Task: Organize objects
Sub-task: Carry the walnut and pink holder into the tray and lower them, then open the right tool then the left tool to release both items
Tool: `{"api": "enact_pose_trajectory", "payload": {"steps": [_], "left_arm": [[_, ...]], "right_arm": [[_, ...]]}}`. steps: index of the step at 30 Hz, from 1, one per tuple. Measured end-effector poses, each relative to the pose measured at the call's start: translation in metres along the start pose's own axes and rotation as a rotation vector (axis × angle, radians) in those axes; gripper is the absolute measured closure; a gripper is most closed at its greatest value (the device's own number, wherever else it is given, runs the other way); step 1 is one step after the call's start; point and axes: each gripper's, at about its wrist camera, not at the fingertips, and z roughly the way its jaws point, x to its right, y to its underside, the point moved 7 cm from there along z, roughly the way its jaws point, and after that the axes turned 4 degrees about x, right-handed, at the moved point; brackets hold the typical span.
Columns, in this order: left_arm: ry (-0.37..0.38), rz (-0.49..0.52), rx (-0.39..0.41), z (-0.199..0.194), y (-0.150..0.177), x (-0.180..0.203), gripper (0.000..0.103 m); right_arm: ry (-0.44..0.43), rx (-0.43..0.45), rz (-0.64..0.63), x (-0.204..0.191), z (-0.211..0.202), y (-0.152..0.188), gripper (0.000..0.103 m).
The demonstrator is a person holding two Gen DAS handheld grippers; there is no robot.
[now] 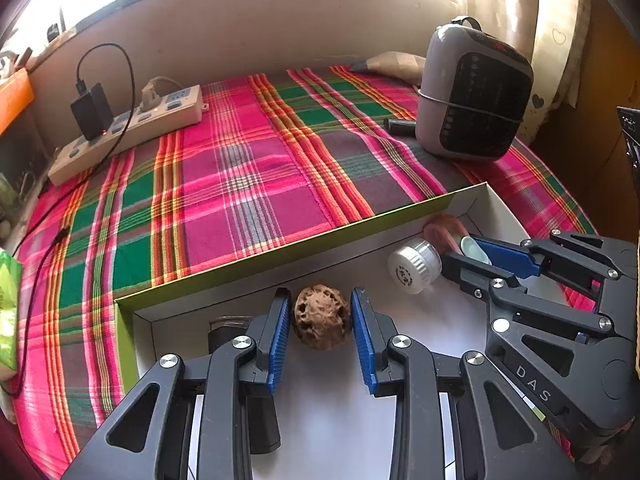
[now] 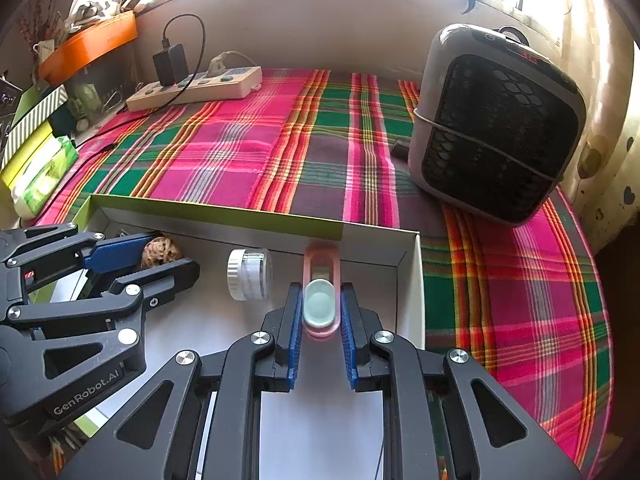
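both tools reach down into a shallow white box (image 1: 256, 276) with green outer walls that sits on a plaid cloth (image 1: 240, 168) covering the bench. the left tool (image 1: 321, 320) has its blue pads on either side of a wrinkled brown walnut (image 1: 322, 322) near the box's left end; the pads sit right against it, though whether they actually press on it cannot be told. the right tool (image 2: 320, 307) is closed on a small pink oval object with a pale green centre (image 2: 320, 306), held near the box's right end close to its far wall. between the two, a small white-capped bottle (image 2: 249, 274) lies on its side on the box floor. at the far left of the bench lies a power strip (image 1: 132, 128) with a black charger (image 1: 92, 111) plugged in, and a grey heater (image 1: 474, 92) stands at the far right corner.
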Motion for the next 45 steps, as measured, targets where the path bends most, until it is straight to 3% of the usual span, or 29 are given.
{"api": "enact_pose_trajectory", "payload": {"steps": [17, 21, 45], "left_arm": [[-0.013, -0.015, -0.006, -0.002, 0.000, -0.003, 0.074], [-0.016, -0.025, 0.021, -0.010, -0.003, -0.005, 0.073], [-0.014, -0.060, 0.084, -0.055, 0.009, -0.011, 0.071]], "right_arm": [[0.005, 0.008, -0.007, -0.003, -0.002, -0.002, 0.082], [-0.001, 0.016, -0.012, -0.005, -0.005, -0.003, 0.075], [0.015, 0.075, 0.003, -0.008, -0.044, 0.004, 0.075]]}}
